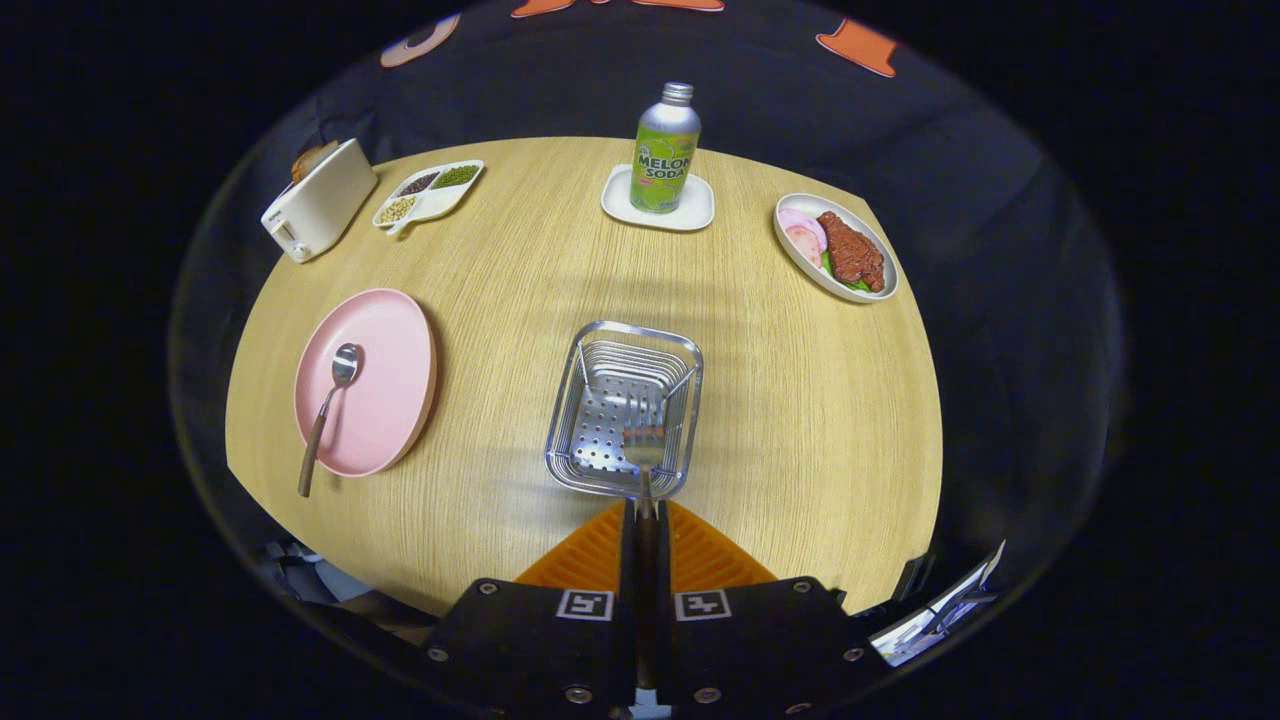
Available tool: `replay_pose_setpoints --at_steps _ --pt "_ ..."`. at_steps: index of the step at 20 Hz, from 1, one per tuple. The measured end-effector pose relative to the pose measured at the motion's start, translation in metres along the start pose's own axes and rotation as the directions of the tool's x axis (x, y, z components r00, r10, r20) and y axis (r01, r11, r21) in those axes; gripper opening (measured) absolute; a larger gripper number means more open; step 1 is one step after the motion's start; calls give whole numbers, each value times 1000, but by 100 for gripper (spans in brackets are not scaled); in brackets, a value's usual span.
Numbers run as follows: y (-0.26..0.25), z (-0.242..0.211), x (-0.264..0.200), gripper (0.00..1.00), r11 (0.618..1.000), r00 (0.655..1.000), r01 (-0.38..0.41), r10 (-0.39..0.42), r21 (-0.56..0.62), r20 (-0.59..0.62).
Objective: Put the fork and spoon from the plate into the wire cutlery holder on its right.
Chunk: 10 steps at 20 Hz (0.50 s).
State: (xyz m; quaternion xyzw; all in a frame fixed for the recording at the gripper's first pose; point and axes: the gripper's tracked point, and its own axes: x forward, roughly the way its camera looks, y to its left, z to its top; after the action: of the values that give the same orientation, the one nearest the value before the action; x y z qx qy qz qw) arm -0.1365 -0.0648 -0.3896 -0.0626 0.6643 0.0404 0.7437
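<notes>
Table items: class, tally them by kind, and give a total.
Cutlery: 2, fork held in shut gripper, spoon
Dishes: 4, pink plate, sectioned dish, coaster tray, food plate
Wire holder: 1
Bottle: 1
Toaster: 1
Total: 9

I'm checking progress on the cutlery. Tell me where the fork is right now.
The fork is clamped in the tool, its tines hanging over the near end of the wire cutlery holder, right of the pink plate.

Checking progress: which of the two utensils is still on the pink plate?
The spoon: it lies on the pink plate, handle past the rim. The fork is clamped in the gripper, tines over the wire holder.
</notes>
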Motion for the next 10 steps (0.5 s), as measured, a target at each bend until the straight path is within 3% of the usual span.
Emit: replay_pose_setpoints --at_steps 5,10 --pt "-1 17 -6 10 998 998 -15 11 58 64" --pt "4 64 -35 10 992 957 -49 14 114 291"
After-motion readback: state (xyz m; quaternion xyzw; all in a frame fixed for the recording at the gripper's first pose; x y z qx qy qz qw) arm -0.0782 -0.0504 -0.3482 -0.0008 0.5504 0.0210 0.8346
